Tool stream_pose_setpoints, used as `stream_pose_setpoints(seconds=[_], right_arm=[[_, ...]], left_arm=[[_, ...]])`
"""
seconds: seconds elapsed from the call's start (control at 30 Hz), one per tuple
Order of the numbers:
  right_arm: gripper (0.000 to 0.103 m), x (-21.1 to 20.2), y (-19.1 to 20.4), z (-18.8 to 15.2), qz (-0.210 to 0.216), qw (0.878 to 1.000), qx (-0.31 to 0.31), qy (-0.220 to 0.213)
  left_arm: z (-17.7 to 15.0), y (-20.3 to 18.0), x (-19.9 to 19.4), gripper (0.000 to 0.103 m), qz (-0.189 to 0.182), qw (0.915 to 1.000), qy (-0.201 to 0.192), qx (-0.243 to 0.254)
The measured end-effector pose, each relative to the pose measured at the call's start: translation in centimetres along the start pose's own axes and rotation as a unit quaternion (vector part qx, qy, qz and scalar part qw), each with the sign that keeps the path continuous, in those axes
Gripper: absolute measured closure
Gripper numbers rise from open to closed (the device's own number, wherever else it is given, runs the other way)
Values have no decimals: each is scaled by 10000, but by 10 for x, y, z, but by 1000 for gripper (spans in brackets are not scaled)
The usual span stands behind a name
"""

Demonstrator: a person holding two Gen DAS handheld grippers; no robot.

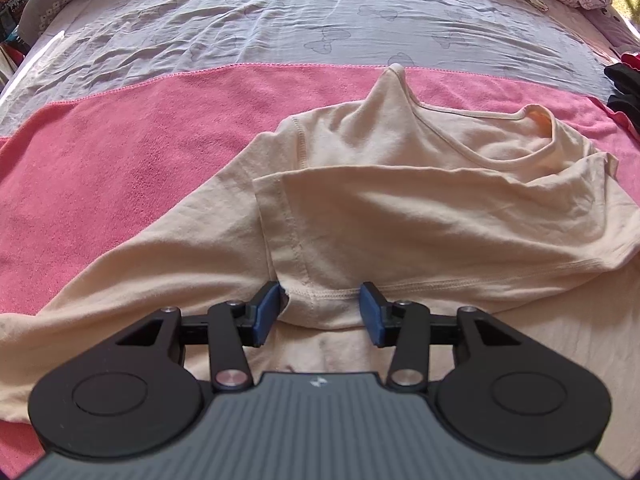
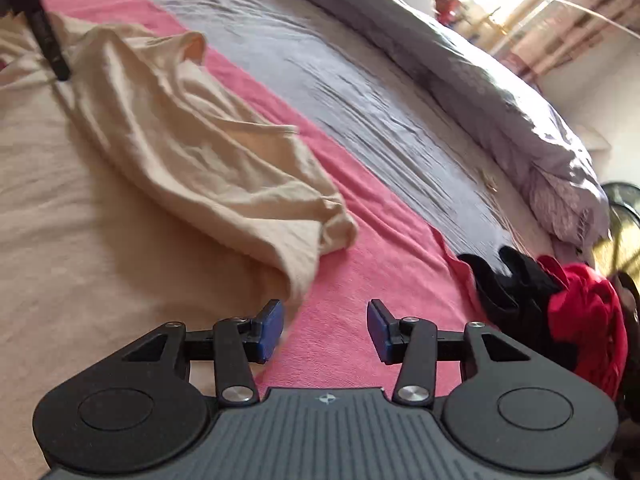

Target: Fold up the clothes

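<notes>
Pink towel (image 1: pixel 120 152), beige shirt (image 1: pixel 400 208), dark clothes (image 2: pixel 516 280)

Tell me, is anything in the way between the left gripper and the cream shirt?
Nothing visible is. The left gripper is open, and the hem of the cream shirt already lies between its blue pads. Only the shirt's own cloth is there, lying on the pink towel.
</notes>
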State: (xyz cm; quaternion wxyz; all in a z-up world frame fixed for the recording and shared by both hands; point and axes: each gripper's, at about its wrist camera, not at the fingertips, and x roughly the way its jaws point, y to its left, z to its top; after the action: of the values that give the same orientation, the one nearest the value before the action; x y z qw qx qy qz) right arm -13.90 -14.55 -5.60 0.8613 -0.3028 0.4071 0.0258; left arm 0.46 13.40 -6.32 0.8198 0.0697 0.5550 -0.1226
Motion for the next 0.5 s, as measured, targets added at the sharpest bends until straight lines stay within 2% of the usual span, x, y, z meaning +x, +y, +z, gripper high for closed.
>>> stream_pose_setpoints(seconds=[0.07, 0.1, 0.13, 0.17, 0.2, 0.37, 0.5], right_arm=[[57, 8, 10, 4, -32, 9997, -185, -133], [62, 14, 14, 6, -58, 9995, -249, -168], [72, 20, 14, 9, -74, 9996, -212, -164], [98, 26, 11, 12, -1, 9999, -137, -95], [97, 30, 9, 15, 89, 9999, -58, -16], [97, 12, -1, 9, -379, 9988, -168, -249], [97, 26, 6, -11, -192, 9994, -201, 206]], left_arm=[[0, -1, 0, 52, 20, 10000, -2, 21], [0, -2, 0, 52, 30, 10000, -1, 32], [0, -2, 0, 52, 39, 10000, 2, 43], [0, -3, 0, 52, 46, 10000, 7, 50], [0, -3, 0, 51, 51, 10000, 13, 59], [1, -5, -6, 50, 104, 9997, 54, 224], [1, -7, -13, 49, 160, 9991, 88, 393]])
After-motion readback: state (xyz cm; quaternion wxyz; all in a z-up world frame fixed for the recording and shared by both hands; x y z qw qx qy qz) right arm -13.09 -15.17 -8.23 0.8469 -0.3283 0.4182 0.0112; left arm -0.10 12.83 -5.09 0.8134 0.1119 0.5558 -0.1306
